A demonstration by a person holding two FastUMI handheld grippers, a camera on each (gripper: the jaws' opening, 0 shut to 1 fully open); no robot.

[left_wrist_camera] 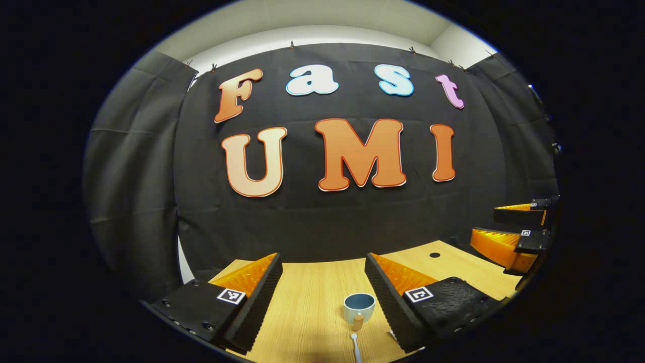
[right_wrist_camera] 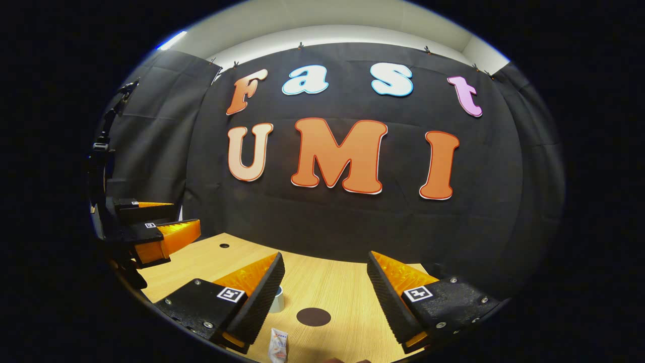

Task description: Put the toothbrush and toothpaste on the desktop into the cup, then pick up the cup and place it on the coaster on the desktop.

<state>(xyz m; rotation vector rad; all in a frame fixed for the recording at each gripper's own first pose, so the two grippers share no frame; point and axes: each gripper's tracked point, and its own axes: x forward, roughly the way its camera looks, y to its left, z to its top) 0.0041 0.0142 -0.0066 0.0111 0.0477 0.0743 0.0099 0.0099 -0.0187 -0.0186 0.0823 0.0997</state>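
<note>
Left gripper view: left tool [left_wrist_camera: 322, 297] open, 2 fingers spread wide, nothing between them but bare wooden counter [left_wrist_camera: 312, 307]. Cup [left_wrist_camera: 359, 306] stands upright just inside the right finger, blue inside, looks empty; a small cork-coloured piece sits at its near side. Toothbrush [left_wrist_camera: 356, 347] lies flat on the counter right in front of the cup, partly cut off at the bottom edge. Right tool [left_wrist_camera: 509, 232] hovers well off to the right over the counter's far corner, its fingers apart. Small dark hole [left_wrist_camera: 434, 255] in the counter near the back edge. Square marker tags on the fingers, no readable writing.

Right gripper view: right tool [right_wrist_camera: 325, 297] open, fingers wide apart. Dark round coaster [right_wrist_camera: 313, 316] lies between them on open counter. Cup [right_wrist_camera: 276, 300] half hidden behind the left finger. Toothpaste [right_wrist_camera: 278, 346] lies at the bottom edge near that finger, print too small to read. Left tool [right_wrist_camera: 166, 227] off to the left, parted.
</note>
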